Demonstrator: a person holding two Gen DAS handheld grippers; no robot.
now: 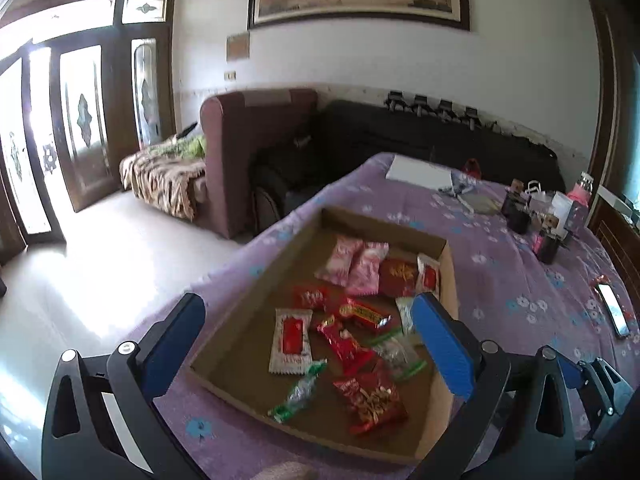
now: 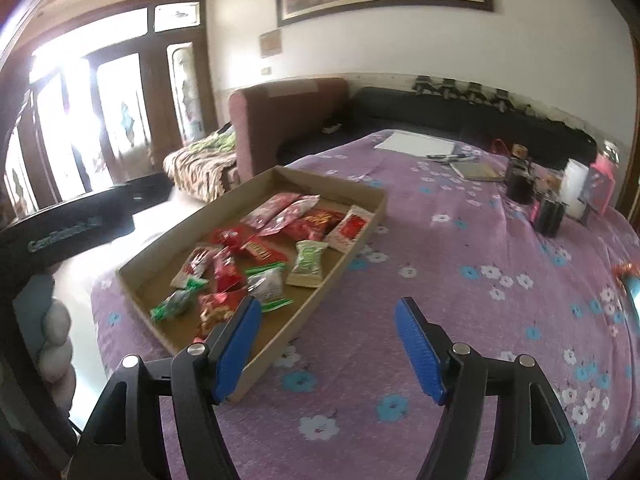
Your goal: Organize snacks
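Observation:
A shallow cardboard tray (image 1: pixel 236 344) (image 2: pixel 344 256) lies on a purple flowered cloth and holds several snack packets: pink ones (image 1: pixel 354 264) (image 2: pixel 284 210), red ones (image 1: pixel 372 400) (image 2: pixel 316 222), white-and-red ones (image 1: pixel 290 340) (image 2: pixel 350 228) and green-and-clear ones (image 1: pixel 298 394) (image 2: pixel 308 260). My left gripper (image 1: pixel 308 316) is open and empty, hovering over the tray's near end. My right gripper (image 2: pixel 328 320) is open and empty, above the cloth just right of the tray's near corner.
A phone (image 1: pixel 612 310) and a red wrapper lie on the cloth at the right. Dark jars (image 2: pixel 550 216), small boxes and a white sheet (image 2: pixel 416 144) stand at the far end. Sofas (image 1: pixel 256 148) and bare floor lie to the left.

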